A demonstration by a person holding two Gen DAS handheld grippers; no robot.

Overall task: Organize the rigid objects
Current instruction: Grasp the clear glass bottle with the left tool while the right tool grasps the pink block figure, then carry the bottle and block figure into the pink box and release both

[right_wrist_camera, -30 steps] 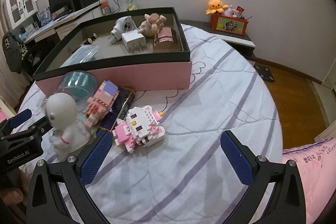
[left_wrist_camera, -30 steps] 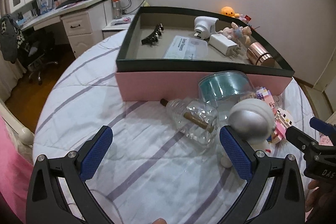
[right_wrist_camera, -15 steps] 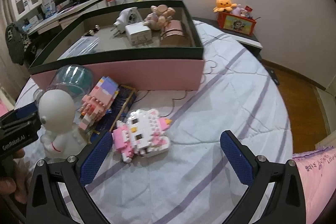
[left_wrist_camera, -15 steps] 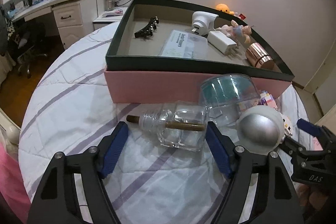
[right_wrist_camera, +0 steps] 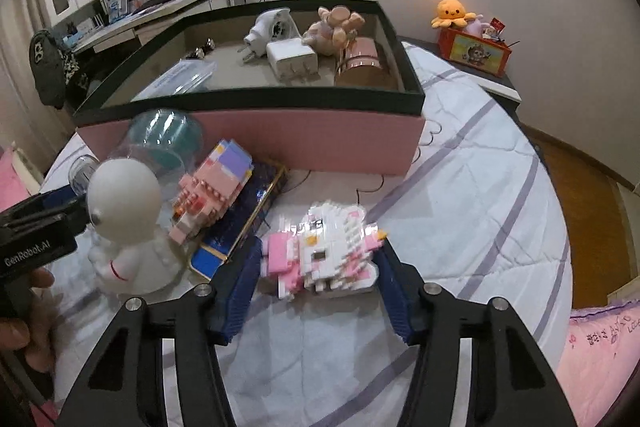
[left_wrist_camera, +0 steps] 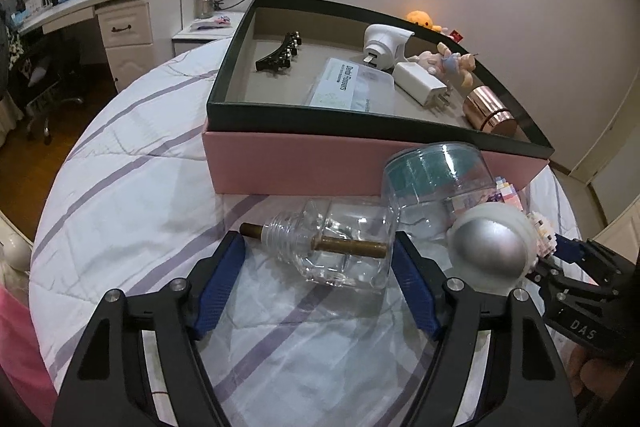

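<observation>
Left tool [left_wrist_camera: 316,283] brackets bottle [left_wrist_camera: 340,247]; right tool [right_wrist_camera: 316,287] brackets block cat [right_wrist_camera: 320,255].

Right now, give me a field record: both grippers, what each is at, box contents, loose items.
left gripper: open, fingers either side of the glass bottle, which lies on its side on the bed
right gripper: open, fingers flanking the pink-and-white block figure, contact unclear
box: pink, dark rim, holds hair clip, chargers, copper cylinder, plush toy
loose on bed: astronaut figure, clear round tub, second block figure
</observation>
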